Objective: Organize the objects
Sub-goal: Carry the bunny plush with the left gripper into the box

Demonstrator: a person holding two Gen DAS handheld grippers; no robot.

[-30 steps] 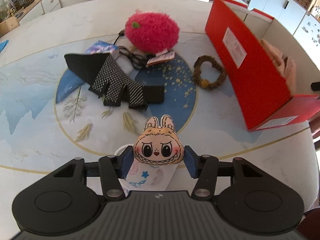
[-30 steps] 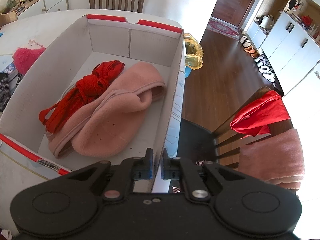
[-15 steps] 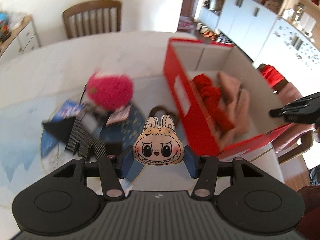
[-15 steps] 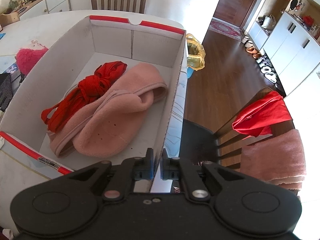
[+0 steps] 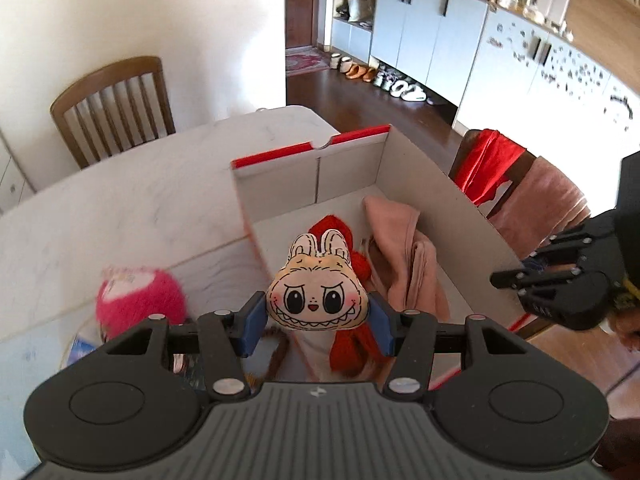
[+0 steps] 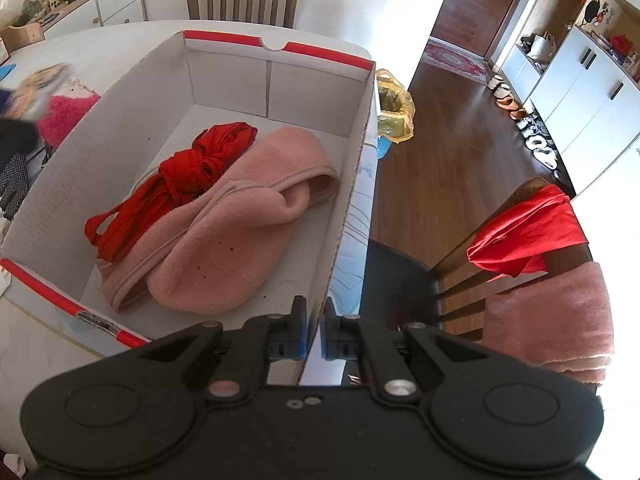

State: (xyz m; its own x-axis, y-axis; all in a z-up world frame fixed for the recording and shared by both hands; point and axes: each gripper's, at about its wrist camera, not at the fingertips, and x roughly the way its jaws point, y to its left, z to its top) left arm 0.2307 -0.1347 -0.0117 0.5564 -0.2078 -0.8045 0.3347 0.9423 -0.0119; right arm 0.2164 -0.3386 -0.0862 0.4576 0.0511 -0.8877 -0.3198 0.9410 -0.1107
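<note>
The left tool (image 5: 316, 316) grips a small flat beige plush head with rabbit ears, large dark eyes, pink cheeks and a jagged toothy grin (image 5: 316, 294), held upright between its blue pads. Directly beyond it stands the open red-and-white cardboard box (image 5: 432, 200) containing a pink fleece garment (image 6: 236, 236) and knotted red fabric (image 6: 188, 172). The right tool (image 6: 314, 330) is clamped narrow on that box's near wall.

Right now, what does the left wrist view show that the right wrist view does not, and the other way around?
Only the left wrist view shows clearly the beige toothy rabbit-face plush clamped in the left tool, and the right tool from outside.

Only the right wrist view shows the right tool shut on the white cardboard wall, and the yellow plastic bag.

Both show the red-edged cardboard box, the knotted red cloth and the pink fleece garment inside it.
</note>
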